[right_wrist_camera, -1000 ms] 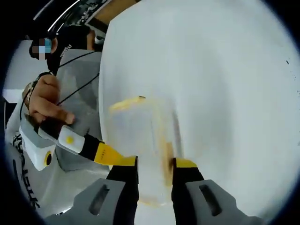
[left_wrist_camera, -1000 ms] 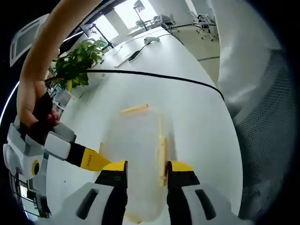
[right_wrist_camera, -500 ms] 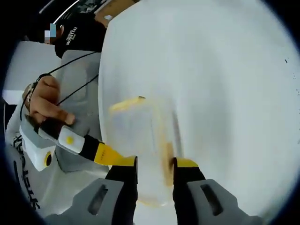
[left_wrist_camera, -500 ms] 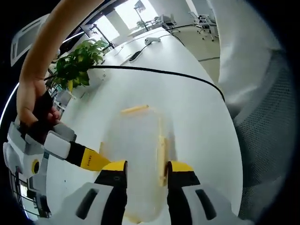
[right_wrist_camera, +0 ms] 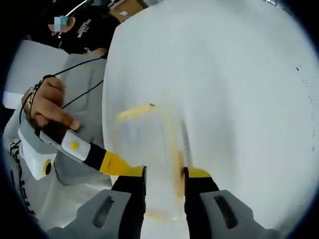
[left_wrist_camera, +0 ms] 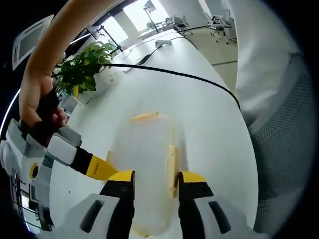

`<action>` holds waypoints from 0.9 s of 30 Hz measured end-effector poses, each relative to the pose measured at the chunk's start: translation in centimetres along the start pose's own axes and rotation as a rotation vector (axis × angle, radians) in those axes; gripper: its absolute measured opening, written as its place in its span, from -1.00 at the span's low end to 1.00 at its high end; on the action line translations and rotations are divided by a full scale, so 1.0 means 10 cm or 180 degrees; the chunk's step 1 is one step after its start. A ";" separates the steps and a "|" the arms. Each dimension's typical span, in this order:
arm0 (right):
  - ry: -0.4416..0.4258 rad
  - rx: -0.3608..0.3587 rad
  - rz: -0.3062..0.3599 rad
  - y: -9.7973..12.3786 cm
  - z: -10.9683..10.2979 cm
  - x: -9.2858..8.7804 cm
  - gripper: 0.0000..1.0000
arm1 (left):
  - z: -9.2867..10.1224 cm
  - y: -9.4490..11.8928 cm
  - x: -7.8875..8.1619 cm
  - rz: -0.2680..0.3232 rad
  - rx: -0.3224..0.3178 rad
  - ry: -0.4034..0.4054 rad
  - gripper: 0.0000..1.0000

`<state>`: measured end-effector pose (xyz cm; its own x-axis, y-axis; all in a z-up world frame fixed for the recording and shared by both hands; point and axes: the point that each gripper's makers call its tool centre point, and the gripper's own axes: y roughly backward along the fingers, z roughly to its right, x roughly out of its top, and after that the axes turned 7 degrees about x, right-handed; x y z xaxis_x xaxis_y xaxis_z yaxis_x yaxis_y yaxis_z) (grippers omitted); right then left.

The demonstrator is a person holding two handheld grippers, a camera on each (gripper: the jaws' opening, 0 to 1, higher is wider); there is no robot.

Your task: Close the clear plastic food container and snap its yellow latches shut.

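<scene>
The clear plastic container [left_wrist_camera: 144,149] lies lid-down-flat on the white table, running away from my left gripper [left_wrist_camera: 155,181]. A yellow latch [left_wrist_camera: 144,116] sits at its far end and another yellow latch [left_wrist_camera: 172,164] along its right side, just ahead of my right jaw. My jaws stand apart over the near end. The right gripper [left_wrist_camera: 99,169], held by a hand, touches the container's left edge. In the right gripper view the container [right_wrist_camera: 142,139] shows its far latch [right_wrist_camera: 134,110] and side latch [right_wrist_camera: 178,167]. The right gripper [right_wrist_camera: 164,177] stands open over it, and the left gripper [right_wrist_camera: 117,167] comes in beside it.
A potted plant [left_wrist_camera: 82,69] stands at the table's far left, and a black cable [left_wrist_camera: 174,74] crosses the table [left_wrist_camera: 209,129] beyond the container. A person's grey clothing [left_wrist_camera: 284,124] is close on the right. Bare tabletop [right_wrist_camera: 239,99] spreads to the right.
Both views have shifted slightly with the hands. The container, its latches and both grippers' jaws keep the same places relative to each other.
</scene>
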<state>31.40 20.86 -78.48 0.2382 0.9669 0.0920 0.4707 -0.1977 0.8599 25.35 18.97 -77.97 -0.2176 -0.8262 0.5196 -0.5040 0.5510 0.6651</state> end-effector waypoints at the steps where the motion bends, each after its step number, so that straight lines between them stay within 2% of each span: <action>1: 0.0011 -0.0015 0.0011 0.00 -0.01 0.00 -0.50 | 0.00 0.00 0.00 -0.0001 0.0005 0.0002 -0.44; 7: 0.0166 -0.0200 0.0148 0.03 -0.01 0.02 -0.50 | -0.01 0.00 0.02 0.0011 -0.0021 0.0027 -0.43; 9: 0.0380 -0.0274 0.0313 0.05 -0.02 0.05 -0.51 | 0.00 0.01 0.02 0.0012 -0.0010 0.0014 -0.43; 14: 0.0261 -0.0319 0.0750 0.12 -0.02 0.06 -0.56 | 0.04 0.05 0.01 0.0006 -0.0104 0.0166 -0.30; 17: 0.0246 -0.0289 0.1081 0.22 -0.10 0.03 -0.48 | 0.03 0.10 -0.05 -0.0069 -0.0160 0.0353 -0.29; 19: 0.0256 -0.0319 0.1201 0.28 -0.12 -0.02 -0.40 | -0.01 0.14 -0.06 -0.0085 -0.0187 0.0478 -0.27; 21: 0.0250 -0.0369 0.1256 0.30 -0.12 -0.09 -0.31 | -0.03 0.19 -0.06 -0.0052 -0.0249 0.0516 -0.20; 22: 0.0243 -0.0441 0.1265 0.29 -0.13 -0.18 -0.28 | -0.07 0.21 -0.08 -0.0063 -0.0246 0.0525 -0.15; 27: 0.0323 -0.0597 0.1191 0.22 -0.13 -0.41 -0.17 | -0.22 0.25 -0.17 -0.0144 -0.0179 0.0550 0.03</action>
<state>30.39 16.65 -76.35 0.2739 0.8470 0.4557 0.2030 -0.5140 0.8334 26.27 22.05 -76.01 -0.0464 -0.8205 0.5697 -0.4615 0.5234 0.7163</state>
